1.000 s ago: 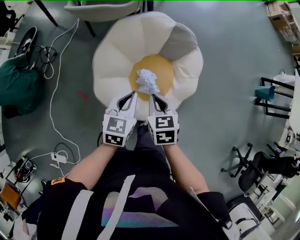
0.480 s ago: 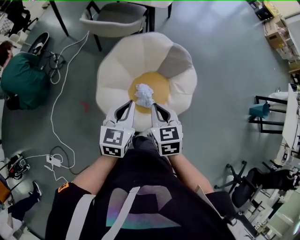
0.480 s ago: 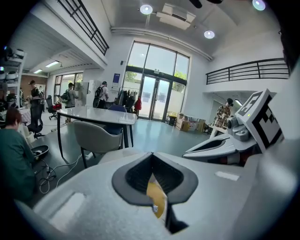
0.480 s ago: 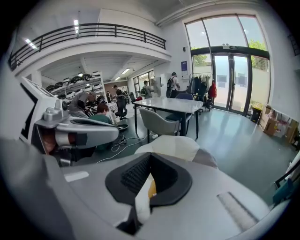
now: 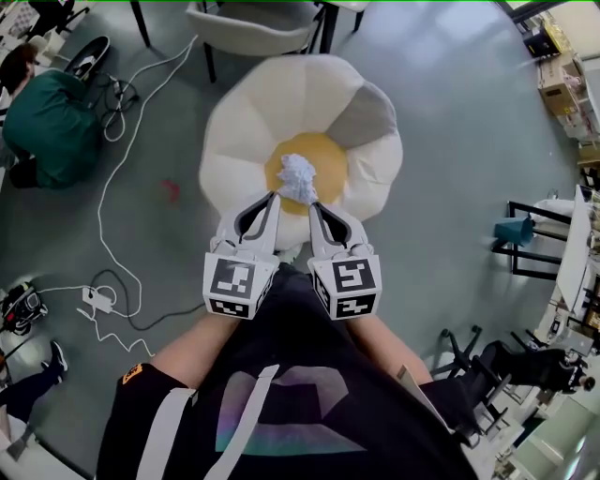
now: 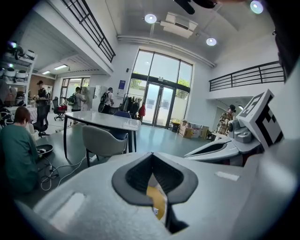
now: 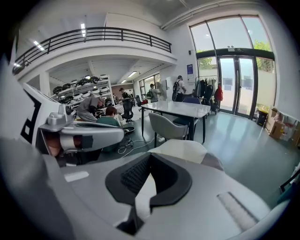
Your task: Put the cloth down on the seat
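Observation:
A crumpled pale cloth [image 5: 298, 176] lies on the yellow centre of the flower-shaped cushion seat [image 5: 281, 103], free of both grippers. My left gripper [image 5: 275, 196] and right gripper [image 5: 314, 205] hang side by side over the seat's near edge, just short of the cloth. Both are shut and hold nothing. In the left gripper view the left gripper [image 6: 151, 155] shows its tips meeting, with a sliver of the yellow centre [image 6: 157, 204] below them. The right gripper [image 7: 150, 155] is likewise shut in the right gripper view, with the seat [image 7: 185, 149] beyond it.
A grey chair [image 5: 262, 23] stands behind the seat. A person in green [image 5: 52, 108] crouches at the far left beside cables [image 5: 108, 197] and a power strip [image 5: 94, 300]. A black rack [image 5: 525, 225] and an office chair [image 5: 506, 361] stand to the right.
The head view has shifted and the grippers have drawn slightly back toward the person. They stay shut and empty; the cloth lies where it was on the seat's centre.

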The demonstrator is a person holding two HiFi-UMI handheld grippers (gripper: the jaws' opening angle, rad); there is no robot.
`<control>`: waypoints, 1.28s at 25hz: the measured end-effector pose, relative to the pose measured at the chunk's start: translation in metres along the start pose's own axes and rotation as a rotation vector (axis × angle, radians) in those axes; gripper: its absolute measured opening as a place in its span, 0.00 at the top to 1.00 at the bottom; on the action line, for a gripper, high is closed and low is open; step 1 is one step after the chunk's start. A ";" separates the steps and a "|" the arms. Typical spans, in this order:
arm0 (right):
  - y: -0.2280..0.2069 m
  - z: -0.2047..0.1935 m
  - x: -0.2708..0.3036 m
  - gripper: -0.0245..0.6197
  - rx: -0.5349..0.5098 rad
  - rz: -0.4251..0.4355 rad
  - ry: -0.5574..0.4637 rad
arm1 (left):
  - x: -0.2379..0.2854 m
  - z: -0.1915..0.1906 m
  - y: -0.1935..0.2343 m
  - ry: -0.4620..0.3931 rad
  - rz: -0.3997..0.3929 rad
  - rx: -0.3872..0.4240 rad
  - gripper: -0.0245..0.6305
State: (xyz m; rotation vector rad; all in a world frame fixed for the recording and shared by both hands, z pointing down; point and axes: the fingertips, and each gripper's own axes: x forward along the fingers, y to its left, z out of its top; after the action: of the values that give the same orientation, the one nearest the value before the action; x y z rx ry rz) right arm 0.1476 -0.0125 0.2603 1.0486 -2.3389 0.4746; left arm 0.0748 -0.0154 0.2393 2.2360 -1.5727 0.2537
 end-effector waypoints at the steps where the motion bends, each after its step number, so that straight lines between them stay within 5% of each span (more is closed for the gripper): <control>1: 0.005 0.001 0.000 0.96 -0.002 0.002 -0.002 | -0.005 0.001 0.003 -0.004 0.004 0.008 0.96; 22: 0.140 0.009 -0.058 0.96 -0.034 -0.028 -0.087 | -0.164 0.003 0.030 -0.092 0.004 0.066 0.96; 32: 0.159 0.005 -0.090 0.96 -0.054 0.000 -0.123 | -0.200 0.006 0.013 -0.128 0.044 0.090 0.96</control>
State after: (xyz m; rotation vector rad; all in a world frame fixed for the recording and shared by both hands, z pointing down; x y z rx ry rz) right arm 0.0753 0.1384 0.1869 1.0794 -2.4446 0.3539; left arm -0.0081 0.1510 0.1636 2.3294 -1.7096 0.2017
